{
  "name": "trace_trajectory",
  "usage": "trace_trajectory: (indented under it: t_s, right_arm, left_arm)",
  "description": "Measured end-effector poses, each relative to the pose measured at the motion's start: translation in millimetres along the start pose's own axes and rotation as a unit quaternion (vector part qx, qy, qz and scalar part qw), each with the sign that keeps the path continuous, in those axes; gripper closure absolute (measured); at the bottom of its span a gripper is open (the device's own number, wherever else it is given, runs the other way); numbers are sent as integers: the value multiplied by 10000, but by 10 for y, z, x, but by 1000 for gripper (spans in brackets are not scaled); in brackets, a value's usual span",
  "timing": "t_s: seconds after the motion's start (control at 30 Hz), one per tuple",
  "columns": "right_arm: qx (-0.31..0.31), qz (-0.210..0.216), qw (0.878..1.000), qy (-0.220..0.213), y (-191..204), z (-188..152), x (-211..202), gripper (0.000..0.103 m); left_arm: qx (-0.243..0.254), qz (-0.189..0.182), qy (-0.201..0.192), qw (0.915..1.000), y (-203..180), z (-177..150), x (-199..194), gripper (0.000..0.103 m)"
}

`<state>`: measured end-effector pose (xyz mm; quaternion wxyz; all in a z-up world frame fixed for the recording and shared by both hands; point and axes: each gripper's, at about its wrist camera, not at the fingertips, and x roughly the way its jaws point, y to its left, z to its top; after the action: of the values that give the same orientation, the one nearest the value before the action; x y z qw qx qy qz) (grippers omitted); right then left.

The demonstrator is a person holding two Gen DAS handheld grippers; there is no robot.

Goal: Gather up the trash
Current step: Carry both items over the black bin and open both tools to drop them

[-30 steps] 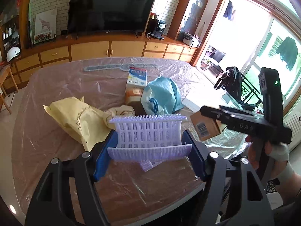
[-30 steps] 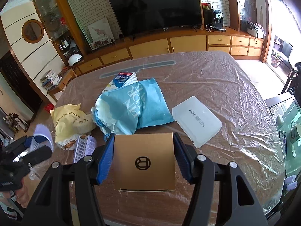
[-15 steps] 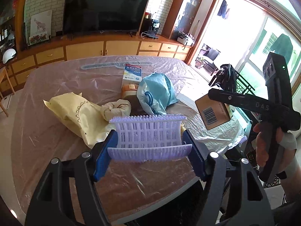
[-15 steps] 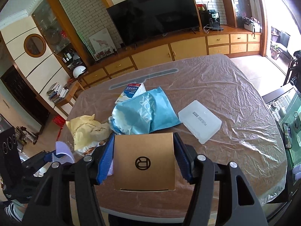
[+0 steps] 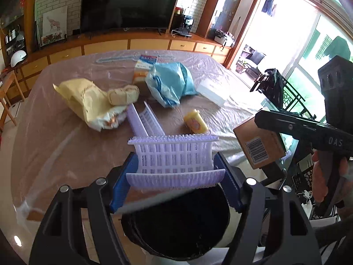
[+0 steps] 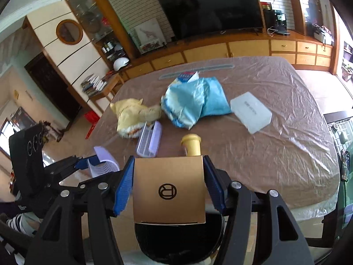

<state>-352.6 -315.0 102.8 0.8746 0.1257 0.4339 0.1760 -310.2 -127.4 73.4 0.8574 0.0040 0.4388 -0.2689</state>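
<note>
My left claw [image 5: 175, 172] is clamped on the lilac basket [image 5: 174, 154]; my right claw [image 6: 168, 187] is clamped on the box [image 6: 168, 193]. I hold both above the black bin [image 5: 176, 220], just off the edge of the surface [image 6: 275, 150]

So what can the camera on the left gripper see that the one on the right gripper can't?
Only the left wrist view shows the barcode on the side of the cardboard box, the bright balcony doors, and the lilac basket front-on, clamped in the left gripper.

Only the right wrist view shows the box's top with its round logo, clamped in the right gripper, and the round wall frame.

Both show the black bin below, the blue bag, yellow bag, yellow bottle, white case and television.
</note>
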Motion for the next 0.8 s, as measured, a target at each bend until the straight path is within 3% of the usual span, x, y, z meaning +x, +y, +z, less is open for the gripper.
trace_trajectory:
  t_s: [0.37,0.8]
  right_arm:
    - [-228,102,9984,511,-24,-548,63,44]
    - [-502,-229,9950,839,42,-966,482,44]
  left_arm:
    - [180,49,548,9983,-327,-532,92,32]
    - [442,305,1076,9927,-258,-939,459,32]
